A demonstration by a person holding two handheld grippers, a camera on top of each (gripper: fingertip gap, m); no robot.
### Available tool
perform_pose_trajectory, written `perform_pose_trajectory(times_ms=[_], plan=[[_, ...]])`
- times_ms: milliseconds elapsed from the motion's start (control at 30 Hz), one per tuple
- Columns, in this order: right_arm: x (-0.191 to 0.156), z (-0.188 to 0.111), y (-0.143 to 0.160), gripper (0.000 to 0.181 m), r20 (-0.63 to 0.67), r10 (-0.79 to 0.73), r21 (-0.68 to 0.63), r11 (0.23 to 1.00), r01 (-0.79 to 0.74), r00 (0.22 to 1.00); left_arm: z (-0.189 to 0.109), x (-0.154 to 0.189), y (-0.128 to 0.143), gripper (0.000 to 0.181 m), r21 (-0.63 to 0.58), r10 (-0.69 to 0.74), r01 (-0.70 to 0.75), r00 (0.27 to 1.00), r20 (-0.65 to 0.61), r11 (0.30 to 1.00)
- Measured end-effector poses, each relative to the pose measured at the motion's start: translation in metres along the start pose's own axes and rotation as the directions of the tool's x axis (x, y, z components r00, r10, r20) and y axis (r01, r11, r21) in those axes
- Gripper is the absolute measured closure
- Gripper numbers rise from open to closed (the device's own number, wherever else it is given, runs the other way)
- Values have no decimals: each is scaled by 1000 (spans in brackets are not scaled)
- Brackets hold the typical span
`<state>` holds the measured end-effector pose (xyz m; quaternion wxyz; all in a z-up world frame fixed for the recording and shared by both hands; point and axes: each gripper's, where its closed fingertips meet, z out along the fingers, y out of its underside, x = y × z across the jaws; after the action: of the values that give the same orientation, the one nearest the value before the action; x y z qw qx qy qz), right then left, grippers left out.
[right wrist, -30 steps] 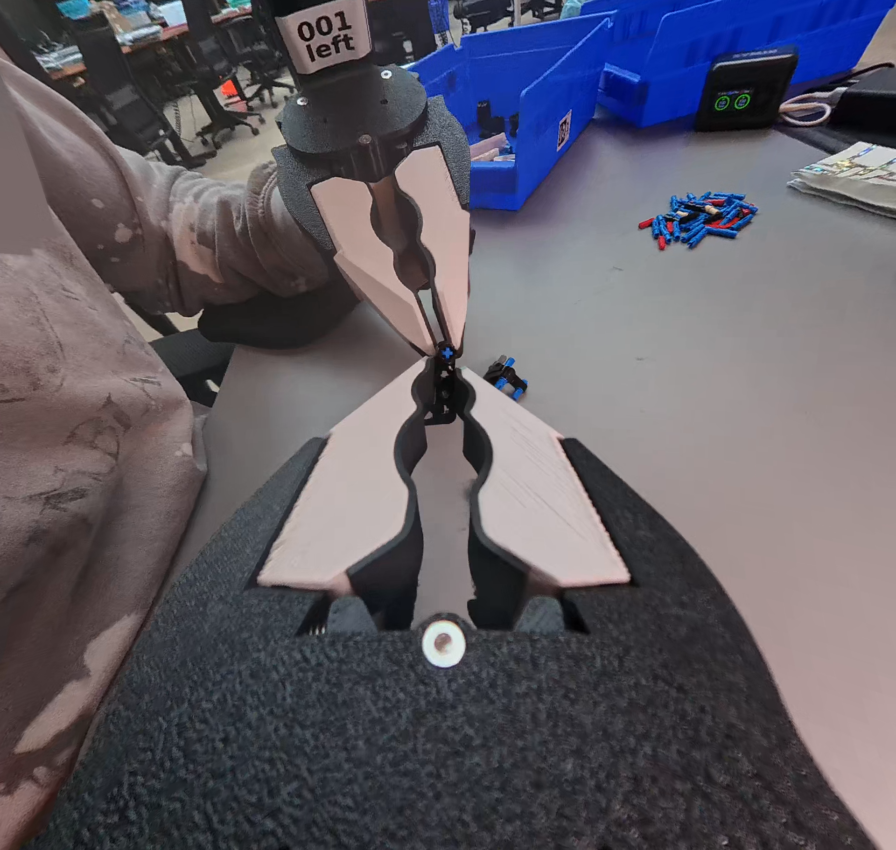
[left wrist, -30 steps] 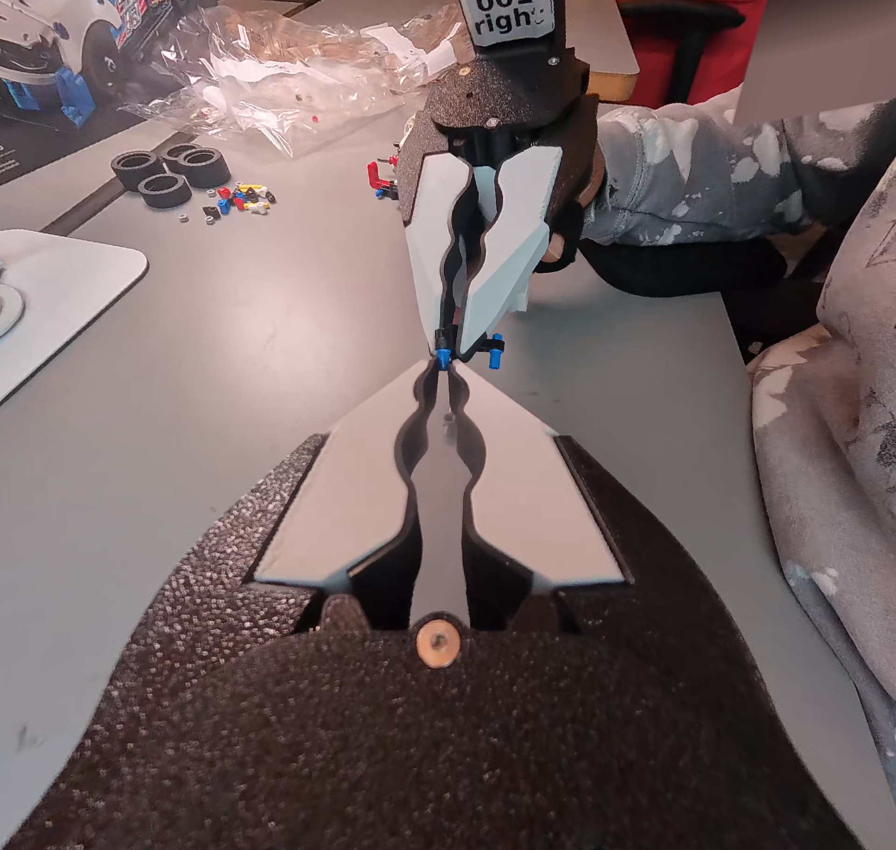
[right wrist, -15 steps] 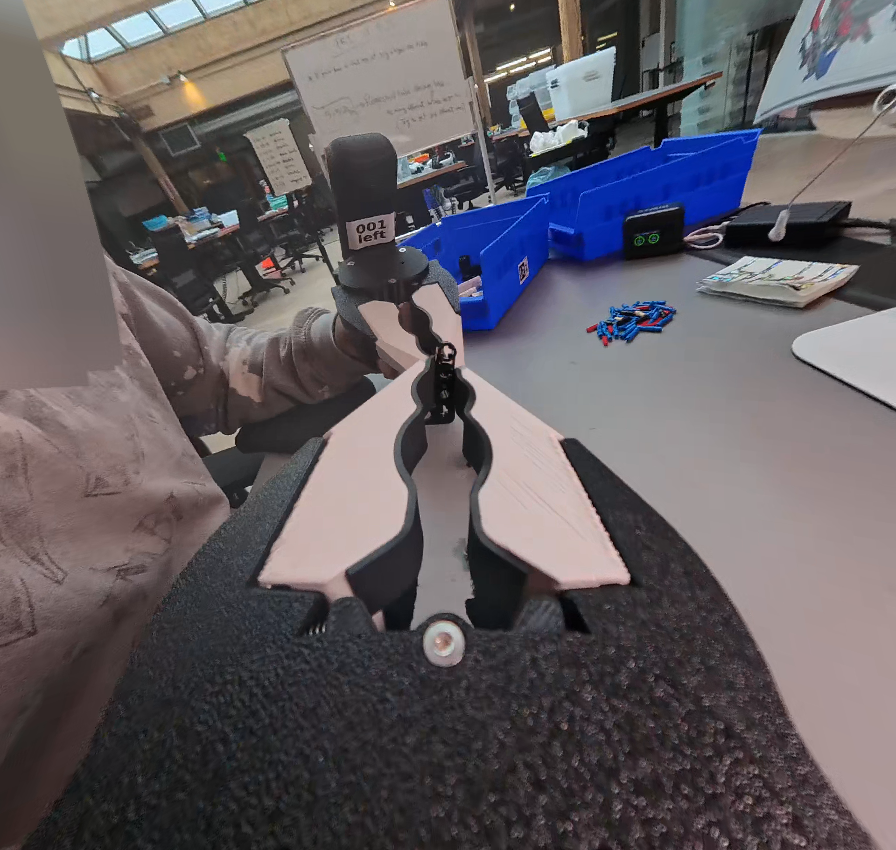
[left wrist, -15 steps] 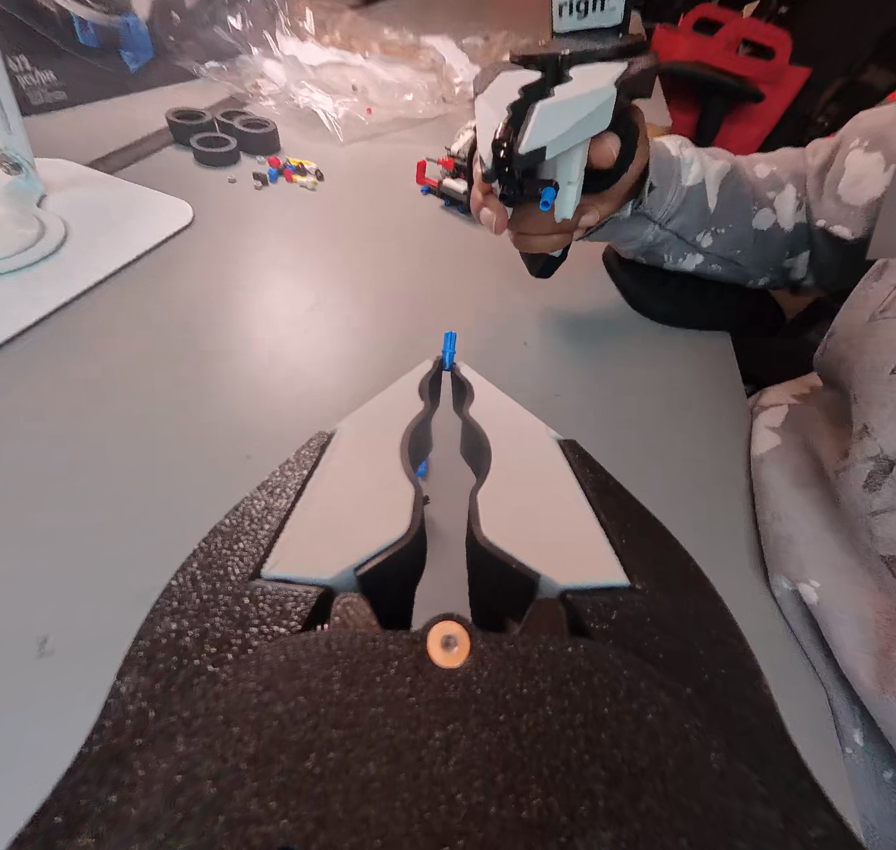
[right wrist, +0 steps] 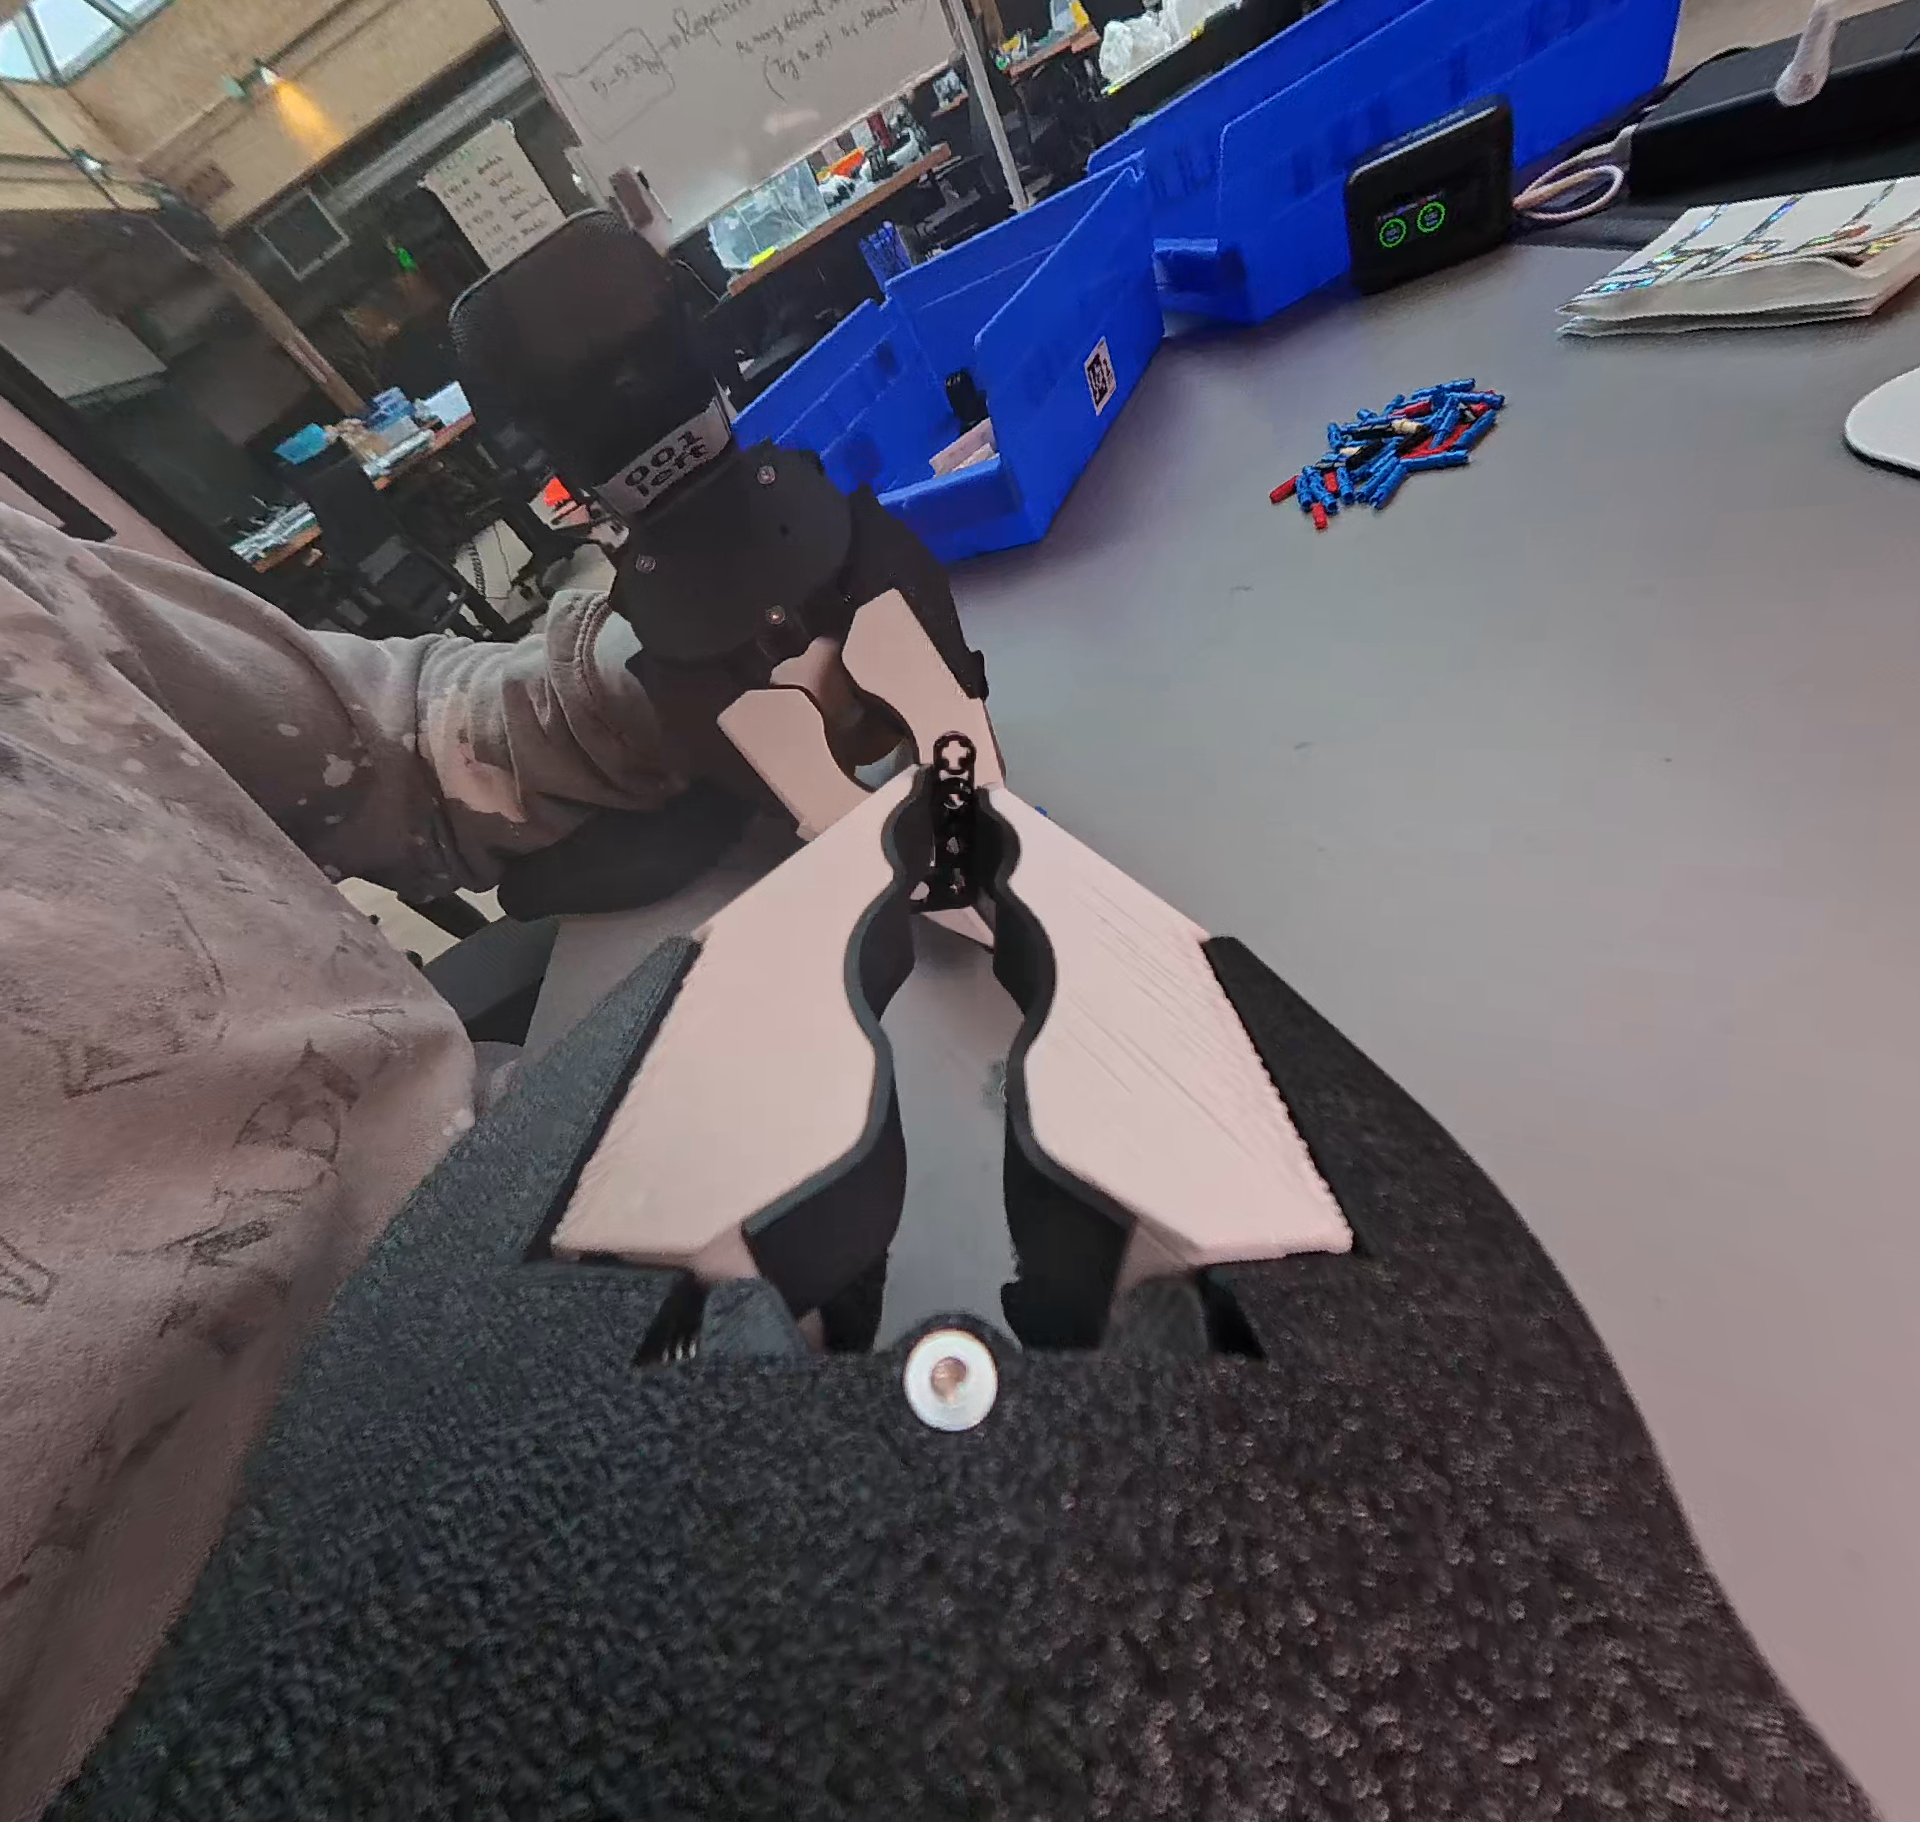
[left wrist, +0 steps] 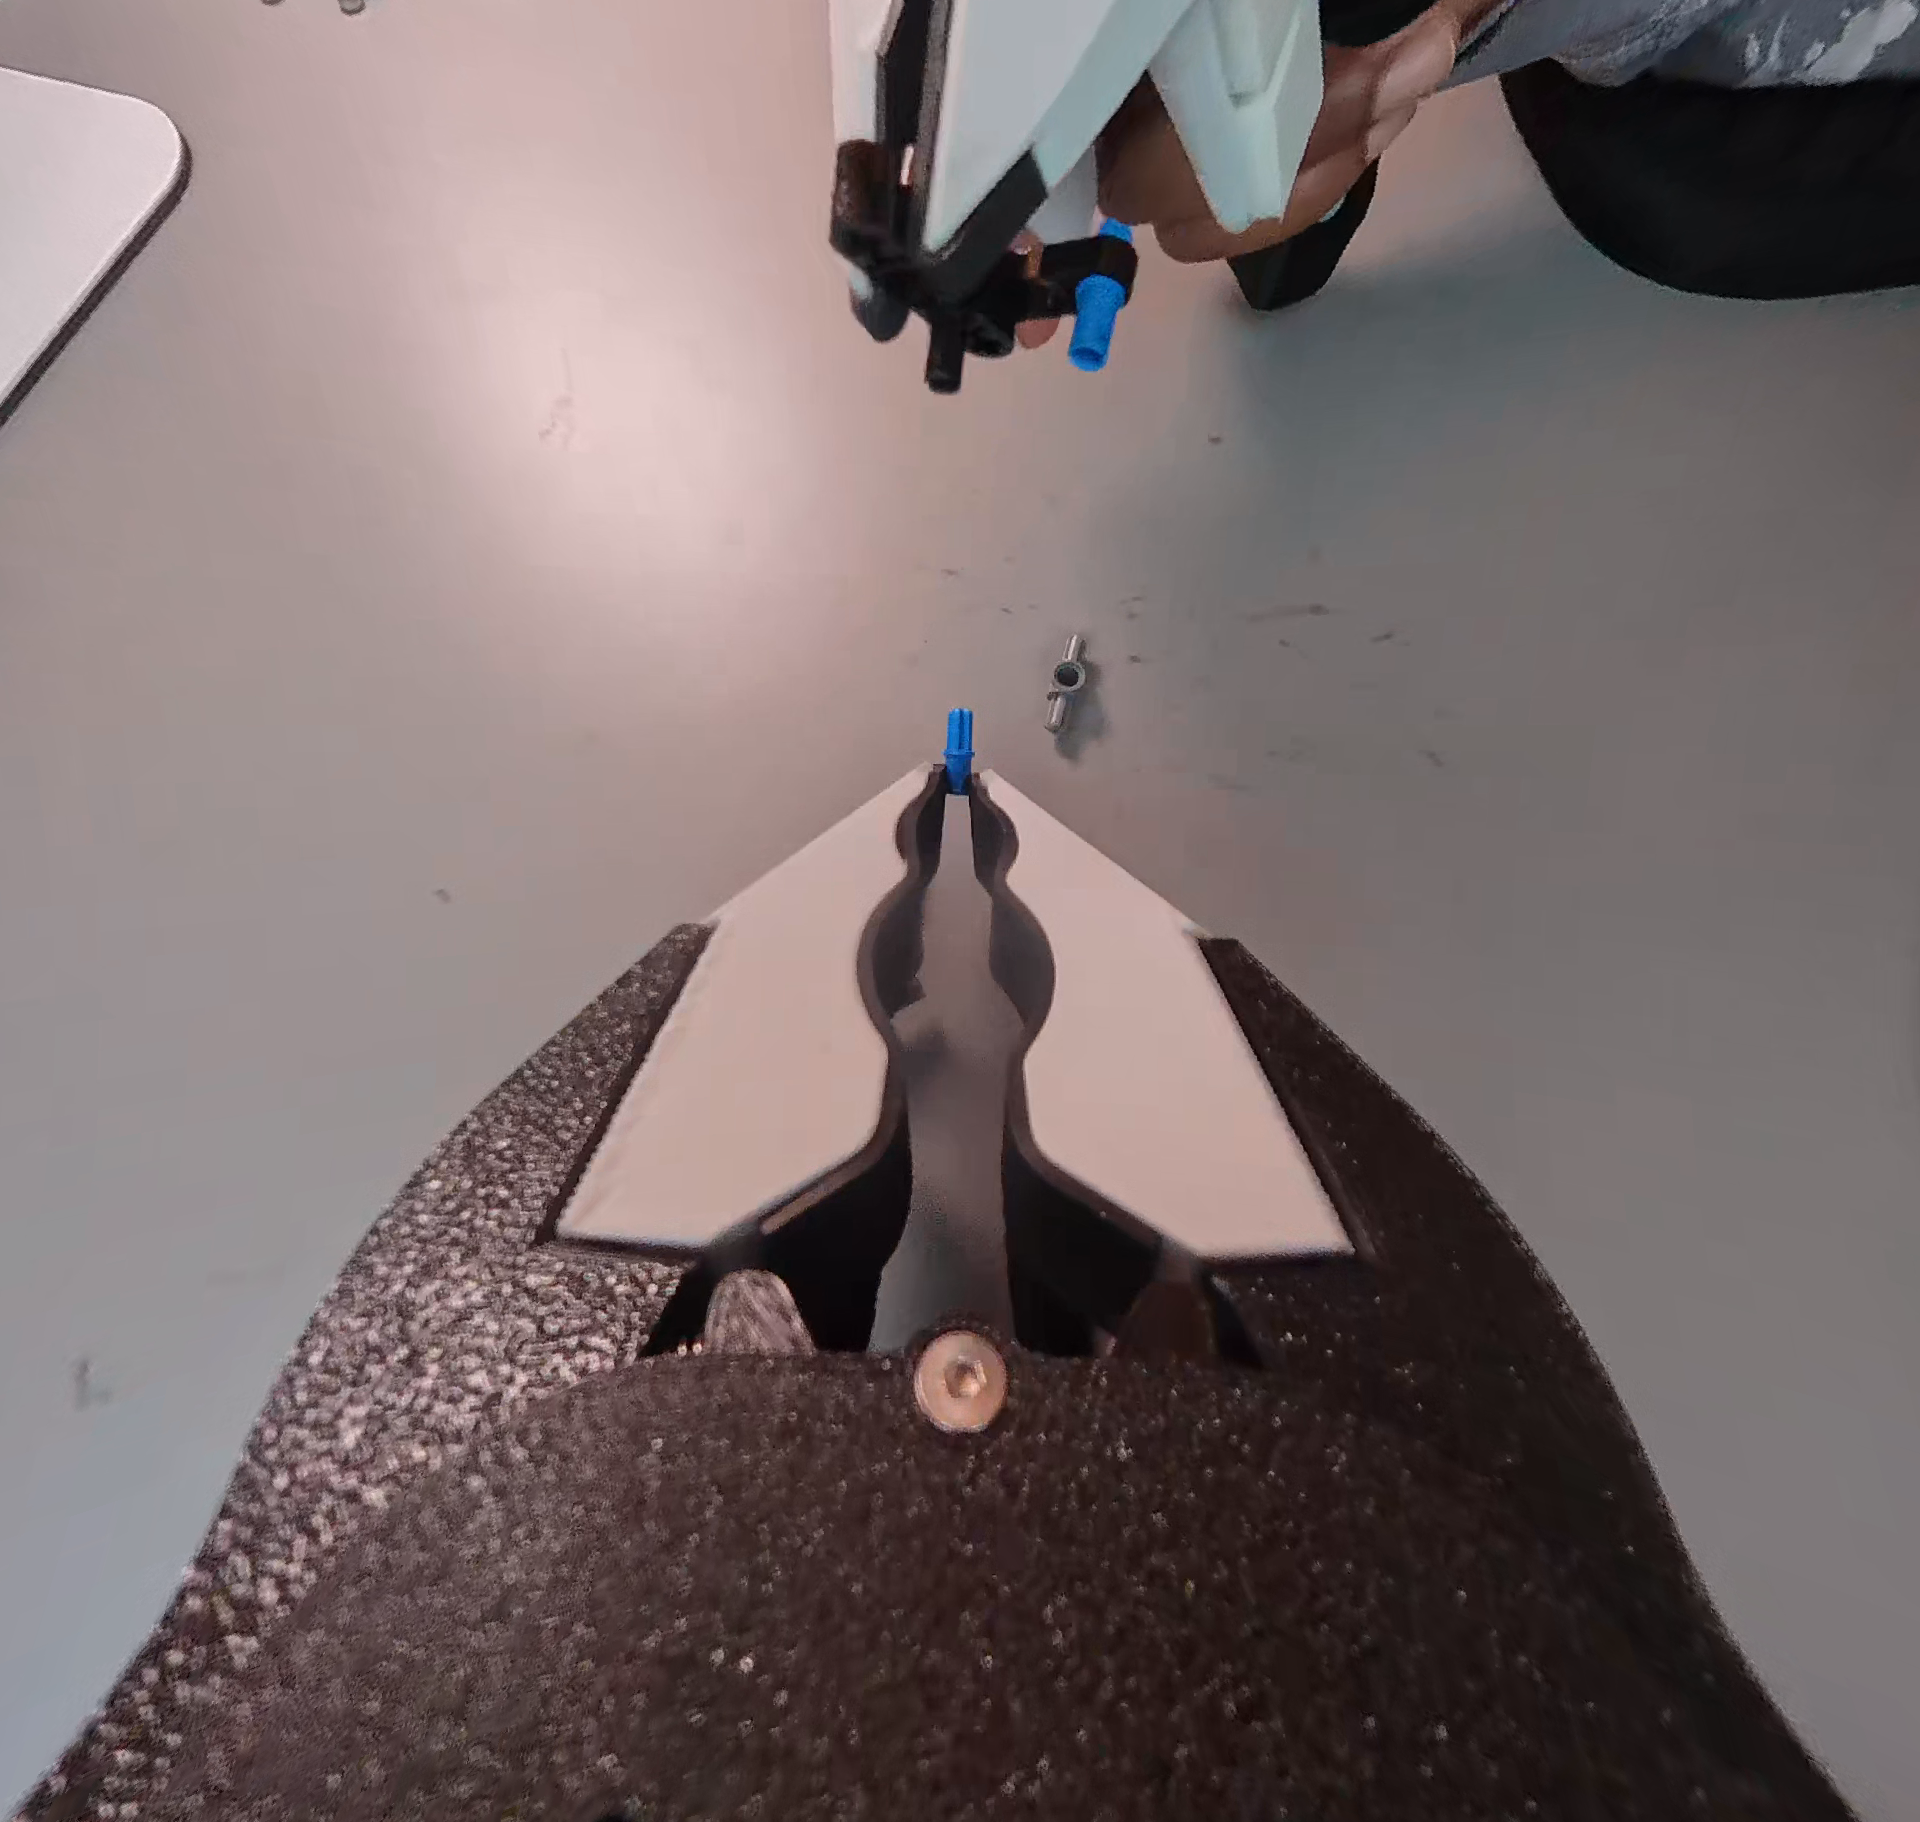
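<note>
While pinching a small blue pin (left wrist: 958,749) in closed jaws, left gripper (left wrist: 958,785) hovering above grey table (left wrist: 416,525); right gripper (right wrist: 951,796) clamping black beam assembly (right wrist: 950,827), apart, pin seemingly not yet inserted; loose grey connector (left wrist: 1066,681) lying nearby.

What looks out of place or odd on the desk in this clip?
One small grey connector piece lies alone on the bare desk, just right of the blue pin held in the left tool, far from the sorted piles. It looks dropped or strayed. Nothing appears damaged or spilled.
</note>
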<state>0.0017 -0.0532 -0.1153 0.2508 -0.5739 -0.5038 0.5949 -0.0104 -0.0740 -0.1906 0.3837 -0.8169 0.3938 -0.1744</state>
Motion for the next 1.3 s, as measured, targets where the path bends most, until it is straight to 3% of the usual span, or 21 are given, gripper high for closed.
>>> perform_pose_trajectory(times_ms=[33, 167, 267, 433, 533, 1100, 1233, 1300], plan=[[0, 0, 1, 175, 2, 0, -3, 1000, 0, 1000, 2, 1, 2, 178, -18, 15, -15, 1000, 7, 1000], [2, 2, 6, 175, -11, -9, -24, 1000, 9, 1000, 8, 0, 13, 175, -86, 64, -61, 997, 30, 994], [3, 4, 8, 175, -11, 2, -22, 1000, -2, 1000, 3, -1, 9, 169, -64, 61, -59, 997, 40, 996], [-2, 10, 3, 174, 11, 51, 33, 998, -51, 999, -17, 17, -43, 168, 233, -97, 127, 986, -135, 964], [-4, 12, 0, 174, 12, 59, 65, 996, -60, 998, -24, 18, -60, 170, 319, -178, 241, 960, -215, 917], [3, 15, 3, 173, -29, 92, 59, 994, -90, 995, -25, 14, -61, 178, 331, -215, 276, 954, -211, 902], [5, 8, -3, 157, -28, 84, 60, 995, -82, 996, -27, 11, -59, 179, 335, -212, 266, 959, -189, 904], [2, 2, -6, 157, -12, 50, 45, 998, -49, 999, -30, 7, -60, 179, 348, -219, 272, 958, -182, 897]])
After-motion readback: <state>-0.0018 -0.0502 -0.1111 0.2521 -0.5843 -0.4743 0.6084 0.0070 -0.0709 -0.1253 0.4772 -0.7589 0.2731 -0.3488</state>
